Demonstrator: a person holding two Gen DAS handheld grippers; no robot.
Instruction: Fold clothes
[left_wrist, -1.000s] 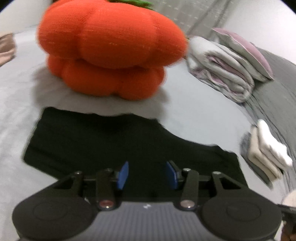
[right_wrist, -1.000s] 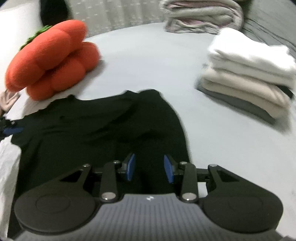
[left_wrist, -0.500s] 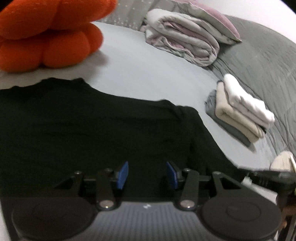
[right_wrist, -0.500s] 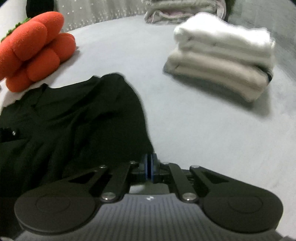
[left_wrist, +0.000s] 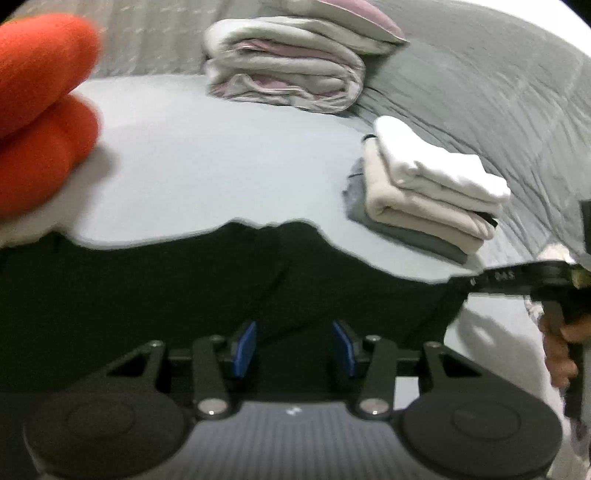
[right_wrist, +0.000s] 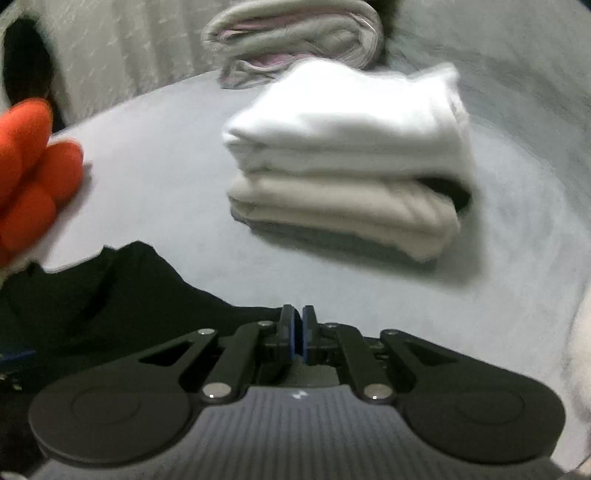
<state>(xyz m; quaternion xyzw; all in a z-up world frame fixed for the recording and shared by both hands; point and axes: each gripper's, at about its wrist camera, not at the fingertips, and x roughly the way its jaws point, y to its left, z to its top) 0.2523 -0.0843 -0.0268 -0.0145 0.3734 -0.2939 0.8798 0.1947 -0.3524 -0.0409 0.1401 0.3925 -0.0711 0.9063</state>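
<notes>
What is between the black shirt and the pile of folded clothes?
Only bare grey bedsheet lies between the black shirt and the folded pile. The right wrist view shows it; the left agrees.

Matt black cloth garment (left_wrist: 155, 291) on a smooth grey sheet (left_wrist: 207, 155); knitted orange cushion (left_wrist: 33, 110) looks fuzzy

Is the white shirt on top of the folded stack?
Yes, the white shirt lies topmost on the stack, above the beige one.

My left claw (left_wrist: 294, 345) hangs with its blue pads apart over the black garment (left_wrist: 155, 295) — nothing between them. Ahead and to the right sits a stack of folded clothes (left_wrist: 424, 195); far left, an orange cushion (left_wrist: 37, 103) — blurred.
</notes>
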